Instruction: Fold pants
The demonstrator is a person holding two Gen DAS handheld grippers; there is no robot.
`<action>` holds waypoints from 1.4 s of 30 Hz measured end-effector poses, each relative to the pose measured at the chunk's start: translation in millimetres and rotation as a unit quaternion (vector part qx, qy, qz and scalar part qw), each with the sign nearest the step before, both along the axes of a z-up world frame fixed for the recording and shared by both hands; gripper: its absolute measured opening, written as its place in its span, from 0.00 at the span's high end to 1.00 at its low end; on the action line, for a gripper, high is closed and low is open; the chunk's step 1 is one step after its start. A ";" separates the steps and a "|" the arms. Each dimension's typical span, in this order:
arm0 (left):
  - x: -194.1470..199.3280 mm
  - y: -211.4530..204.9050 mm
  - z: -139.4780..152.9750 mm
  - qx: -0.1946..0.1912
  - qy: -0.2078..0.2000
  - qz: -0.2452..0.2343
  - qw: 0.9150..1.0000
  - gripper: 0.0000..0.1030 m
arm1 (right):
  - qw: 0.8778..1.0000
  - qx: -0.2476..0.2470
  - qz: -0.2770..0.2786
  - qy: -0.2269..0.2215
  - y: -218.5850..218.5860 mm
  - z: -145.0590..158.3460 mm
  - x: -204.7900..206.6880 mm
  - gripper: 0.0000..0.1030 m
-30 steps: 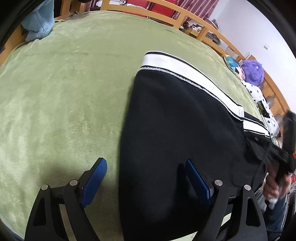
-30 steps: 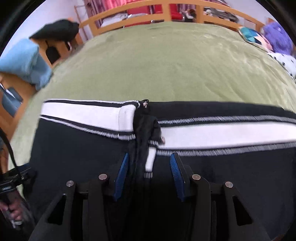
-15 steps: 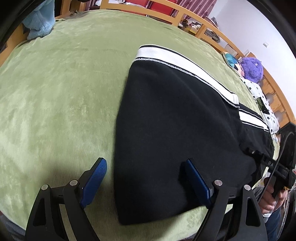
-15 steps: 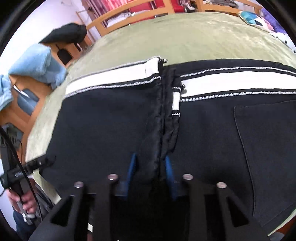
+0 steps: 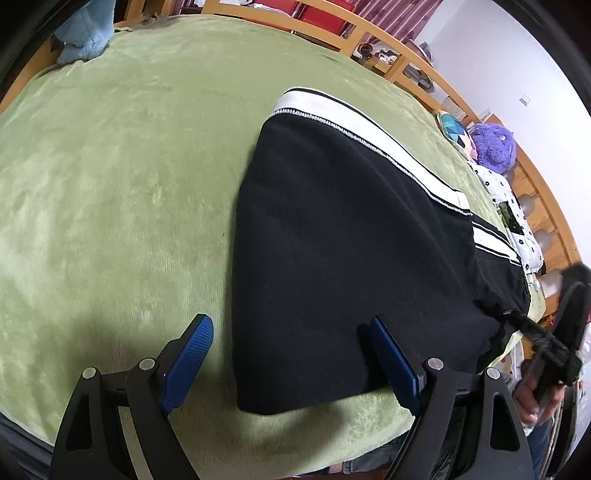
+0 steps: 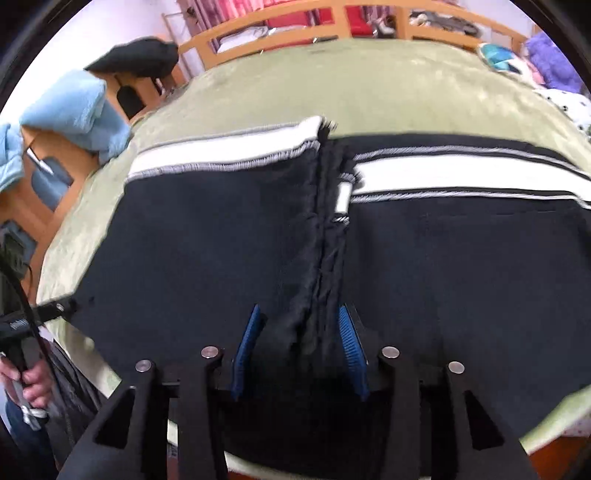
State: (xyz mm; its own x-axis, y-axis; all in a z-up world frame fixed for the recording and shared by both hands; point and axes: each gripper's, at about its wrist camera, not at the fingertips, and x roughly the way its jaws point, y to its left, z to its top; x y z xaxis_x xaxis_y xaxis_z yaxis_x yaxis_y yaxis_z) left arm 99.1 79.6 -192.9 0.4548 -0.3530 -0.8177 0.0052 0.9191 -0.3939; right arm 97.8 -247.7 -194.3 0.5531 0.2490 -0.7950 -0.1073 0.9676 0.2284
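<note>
Where wooden rails (image 5: 373,35) ring it, green blanket (image 5: 129,166) underlies pants (image 5: 332,258).

Black pants (image 6: 424,266) with a white side stripe lie flat on a green blanket (image 6: 332,81); the right gripper (image 6: 301,332) straddles a bunched vertical fold, blue pads (image 6: 245,343) parted around it; blue towels (image 6: 77,114) sit far left.

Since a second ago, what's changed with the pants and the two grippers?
The right gripper closed on the bunched middle fold of the pants, then opened again; its fingers now straddle the bunch with gaps. The pants slid toward the near bed edge, so their hem corner now shows on the green blanket. The left gripper stayed open, holding nothing.
</note>
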 end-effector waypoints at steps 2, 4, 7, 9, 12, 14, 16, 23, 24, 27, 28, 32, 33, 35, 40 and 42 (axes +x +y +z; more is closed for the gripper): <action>-1.5 1.7 -6.0 -0.007 0.002 0.002 1.000 0.18 | 0.999 0.027 -0.008 -0.022 0.3 7.7 -14.3 0.45; -4.9 -1.1 -8.4 0.000 -0.003 -0.002 1.000 0.18 | 1.000 0.011 0.015 -0.014 11.6 1.9 -22.2 0.42; -10.2 -5.9 -8.7 0.025 -0.008 -0.023 0.999 0.17 | 0.997 -0.068 0.021 -0.015 26.7 -20.8 -37.0 0.42; -12.6 -7.3 -7.6 0.033 -0.005 -0.031 0.999 0.17 | 0.996 -0.088 0.025 -0.022 27.2 -19.6 -44.1 0.42; -12.5 -2.5 0.3 0.022 0.002 -0.028 0.999 0.17 | 0.997 -0.071 0.021 -0.018 21.1 -3.8 -43.1 0.42; -13.6 0.6 8.5 0.010 -0.010 -0.022 1.000 0.17 | 0.999 -0.038 0.003 -0.039 7.2 11.1 -49.5 0.42; -12.8 1.4 10.9 0.005 -0.017 -0.014 1.000 0.16 | 0.998 -0.031 0.005 -0.055 9.5 16.3 -49.3 0.42; -16.0 0.5 -8.5 -0.033 -0.007 0.014 0.999 0.23 | 0.997 -0.074 -0.002 -0.022 4.5 -19.1 -53.3 0.57; -16.1 0.0 -8.8 -0.036 -0.012 0.018 0.999 0.24 | 0.996 -0.084 0.001 -0.023 7.2 -17.8 -56.0 0.57; -12.9 -1.0 -7.8 -0.055 -0.014 0.023 0.998 0.41 | 0.998 -0.065 -0.001 -0.023 0.1 -5.6 -62.3 0.57; -9.8 0.3 -7.3 -0.052 -0.012 0.025 0.998 0.45 | 0.998 -0.052 -0.006 -0.023 -4.9 -1.8 -65.4 0.57; -11.9 9.1 18.5 -0.072 -0.034 0.027 0.996 0.79 | 0.996 -0.058 -0.057 -0.030 -39.5 13.7 -82.1 0.57; -13.5 9.7 26.7 -0.076 -0.041 0.027 0.996 0.81 | 0.995 -0.064 -0.072 -0.028 -52.0 16.6 -86.9 0.57; -13.1 2.3 58.3 -0.069 -0.070 0.018 0.995 0.82 | 0.994 -0.049 -0.095 -0.029 -75.5 22.8 -96.4 0.57; -9.2 -50.4 137.4 -0.025 -0.135 -0.028 0.990 0.82 | 0.988 -0.027 -0.144 -0.052 -126.9 43.3 -111.2 0.57; -8.8 -79.6 166.5 -0.005 -0.158 -0.046 0.986 0.82 | 0.984 -0.038 -0.159 -0.072 -147.5 54.2 -118.2 0.57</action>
State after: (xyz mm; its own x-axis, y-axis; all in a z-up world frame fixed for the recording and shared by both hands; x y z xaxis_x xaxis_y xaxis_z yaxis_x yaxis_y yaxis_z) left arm 90.3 0.0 -26.3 0.6526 -0.4111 -0.6365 0.2118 0.9055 -0.3677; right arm -20.4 -395.2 -140.2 0.7019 -0.0122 -0.7122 0.1771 0.9714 0.1579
